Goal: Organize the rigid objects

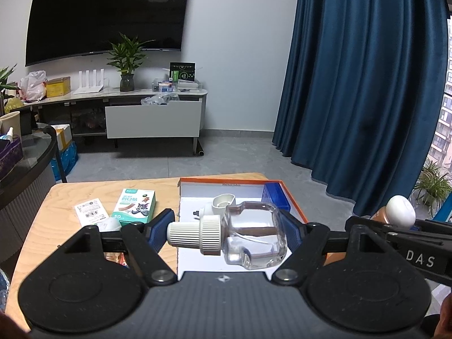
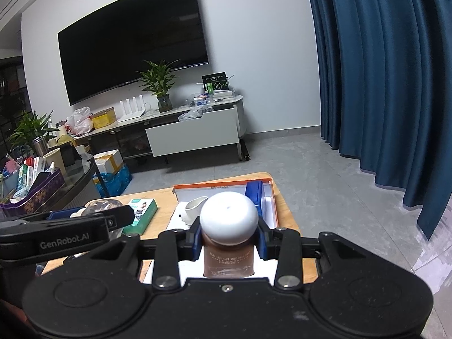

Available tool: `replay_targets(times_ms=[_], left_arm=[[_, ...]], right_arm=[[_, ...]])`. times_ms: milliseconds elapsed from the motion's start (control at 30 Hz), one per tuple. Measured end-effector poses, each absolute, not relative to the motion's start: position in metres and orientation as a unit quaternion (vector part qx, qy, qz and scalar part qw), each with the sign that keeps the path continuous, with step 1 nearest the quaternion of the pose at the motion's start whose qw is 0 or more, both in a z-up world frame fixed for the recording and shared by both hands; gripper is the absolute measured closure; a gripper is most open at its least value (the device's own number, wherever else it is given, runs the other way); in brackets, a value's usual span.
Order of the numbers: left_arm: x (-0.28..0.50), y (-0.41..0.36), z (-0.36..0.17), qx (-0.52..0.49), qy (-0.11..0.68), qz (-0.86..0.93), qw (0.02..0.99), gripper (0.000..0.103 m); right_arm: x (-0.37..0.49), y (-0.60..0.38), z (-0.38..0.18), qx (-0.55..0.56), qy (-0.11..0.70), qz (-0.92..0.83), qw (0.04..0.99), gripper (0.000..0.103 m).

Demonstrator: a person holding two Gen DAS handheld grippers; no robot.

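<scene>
The left tool (image 1: pixel 226 233) clamps one clear bottle (image 1: pixel 254 236) sideways; the right tool (image 2: pixel 228 240) grips one brown white-capped bottle (image 2: pixel 228 260) above the orange-rimmed box (image 2: pixel 268 195), two cartons (image 1: pixel 135 206) on the bench (image 1: pixel 67 195).

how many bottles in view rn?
2. Clear bottle sideways in the left gripper; brown white-capped bottle in the right gripper. Others may be hidden.
</scene>
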State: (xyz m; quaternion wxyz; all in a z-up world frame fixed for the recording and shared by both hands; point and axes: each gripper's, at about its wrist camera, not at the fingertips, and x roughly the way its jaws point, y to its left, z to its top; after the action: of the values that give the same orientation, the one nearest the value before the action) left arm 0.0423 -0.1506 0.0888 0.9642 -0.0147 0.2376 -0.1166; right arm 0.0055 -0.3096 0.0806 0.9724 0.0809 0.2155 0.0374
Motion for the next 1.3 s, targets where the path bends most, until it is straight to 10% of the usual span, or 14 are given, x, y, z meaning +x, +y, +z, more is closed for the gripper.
replay_targets(times_ms=[1300], left_arm=[[0.0354,-0.1495,0.0913,-0.017,0.23,-0.115,0.966,0.023]], right_arm=[[0.0037,-0.3086,0.0795,0.073,0.219,0.046,0.972,0.058]])
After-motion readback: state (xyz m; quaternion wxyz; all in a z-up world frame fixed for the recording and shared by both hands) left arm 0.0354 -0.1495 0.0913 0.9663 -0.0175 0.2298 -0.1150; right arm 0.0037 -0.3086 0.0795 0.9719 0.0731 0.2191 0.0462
